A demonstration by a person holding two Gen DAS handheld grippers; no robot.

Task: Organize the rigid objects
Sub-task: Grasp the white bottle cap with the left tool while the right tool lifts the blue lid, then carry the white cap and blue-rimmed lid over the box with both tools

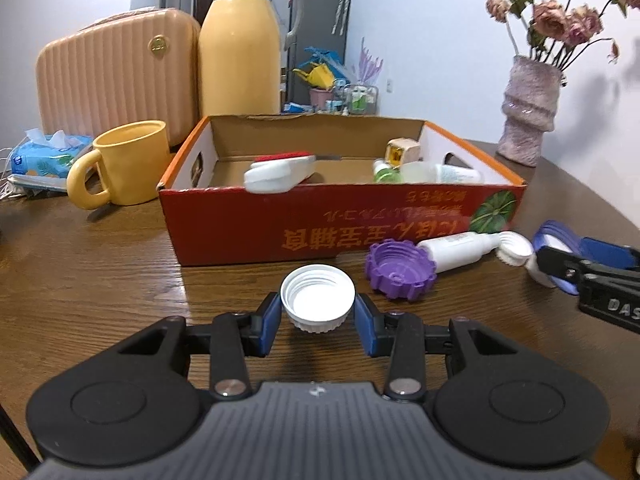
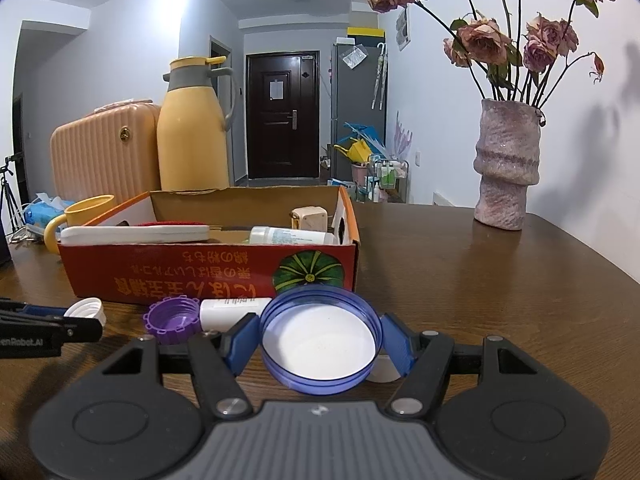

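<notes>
My left gripper (image 1: 318, 314) is shut on a white screw cap (image 1: 318, 300), held open side up just above the table in front of the red cardboard box (image 1: 340, 224). My right gripper (image 2: 320, 344) is shut on a wide blue lid (image 2: 320, 344) with a white inside. A purple ridged cap (image 1: 400, 270) and a small white bottle (image 1: 460, 250) lie on the table by the box front; both also show in the right wrist view, the cap (image 2: 174, 318) and the bottle (image 2: 232, 310). The box holds a white brush with red top (image 1: 280, 174), bottles (image 1: 440, 172) and a small wooden block (image 1: 402, 152).
A yellow mug (image 1: 128, 164), yellow thermos (image 1: 240, 48), peach case (image 1: 116, 76) and tissue pack (image 1: 44, 156) stand left of and behind the box. A pink vase with dried roses (image 2: 506, 164) stands at the back right. The table edge curves away at the right.
</notes>
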